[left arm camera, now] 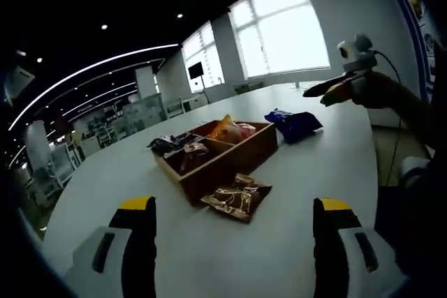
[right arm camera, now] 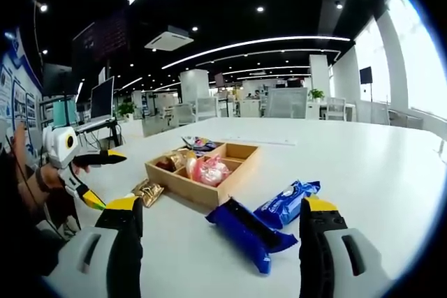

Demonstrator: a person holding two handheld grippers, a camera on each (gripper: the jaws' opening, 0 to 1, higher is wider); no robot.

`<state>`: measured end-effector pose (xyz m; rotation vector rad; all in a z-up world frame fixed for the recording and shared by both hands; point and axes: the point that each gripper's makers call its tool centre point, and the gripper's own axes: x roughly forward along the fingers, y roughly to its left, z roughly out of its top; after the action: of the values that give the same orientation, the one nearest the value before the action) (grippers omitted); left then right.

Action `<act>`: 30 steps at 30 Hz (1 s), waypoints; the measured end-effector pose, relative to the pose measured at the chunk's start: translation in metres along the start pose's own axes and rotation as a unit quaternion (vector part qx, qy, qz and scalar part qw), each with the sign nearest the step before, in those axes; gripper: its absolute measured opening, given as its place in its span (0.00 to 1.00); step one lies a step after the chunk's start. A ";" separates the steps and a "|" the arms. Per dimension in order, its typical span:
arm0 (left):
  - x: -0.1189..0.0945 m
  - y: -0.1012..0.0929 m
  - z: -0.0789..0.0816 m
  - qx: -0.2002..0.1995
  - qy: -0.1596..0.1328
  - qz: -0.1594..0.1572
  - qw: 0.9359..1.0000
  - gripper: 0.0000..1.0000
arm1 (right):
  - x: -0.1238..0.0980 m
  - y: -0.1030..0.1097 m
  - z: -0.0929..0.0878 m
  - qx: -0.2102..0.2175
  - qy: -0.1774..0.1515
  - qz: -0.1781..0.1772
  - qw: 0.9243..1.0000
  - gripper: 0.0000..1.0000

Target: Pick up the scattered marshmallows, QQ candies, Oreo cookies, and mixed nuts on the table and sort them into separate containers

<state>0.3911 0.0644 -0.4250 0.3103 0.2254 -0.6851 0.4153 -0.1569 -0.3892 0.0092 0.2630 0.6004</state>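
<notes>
In the left gripper view the left claw (left arm camera: pixel 234 242) hangs spread wide over the white bench (left arm camera: pixel 314 172), pinching nothing. Just ahead, at about twelve o'clock, a brown nut packet (left arm camera: pixel 238 199) lies flat on the bench, close beside the near corner of the wooden divided tray (left arm camera: pixel 230 158). The tray holds a pinkish-orange candy bag (left arm camera: pixel 232 130) in its far compartment and darker packets in the others; what they are I cannot tell. Beyond the tray, at one o'clock, lie blue cookie packets (left arm camera: pixel 293 123). At two o'clock the right claw (left arm camera: pixel 334 88) is held up in a person's hand, jaws parted.

In the right gripper view the right claw (right arm camera: pixel 218 246) is spread and empty above the bench (right arm camera: pixel 363 165). Two blue Oreo packets (right arm camera: pixel 269 221) lie between its jaws, touching each other. The wooden tray (right arm camera: pixel 202 190) sits at eleven o'clock, a pink candy bag (right arm camera: pixel 209 169) inside, the nut packet (right arm camera: pixel 147 192) beside its left end. At nine o'clock the left claw (right arm camera: pixel 98 176) shows, jaws apart.
</notes>
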 end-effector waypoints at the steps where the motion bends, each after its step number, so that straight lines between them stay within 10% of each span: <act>1: 0.001 -0.001 0.000 0.000 0.000 -0.001 1.000 0.96 | 0.000 0.000 0.000 0.000 0.000 0.000 1.000 0.89; 30: 0.014 -0.015 -0.001 -0.007 0.001 -0.025 1.000 0.94 | 0.000 -0.001 0.000 0.000 0.001 -0.002 1.000 0.89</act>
<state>0.3916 0.0452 -0.4331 0.2924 0.2402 -0.7325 0.4155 -0.1578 -0.3896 0.0087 0.2644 0.5968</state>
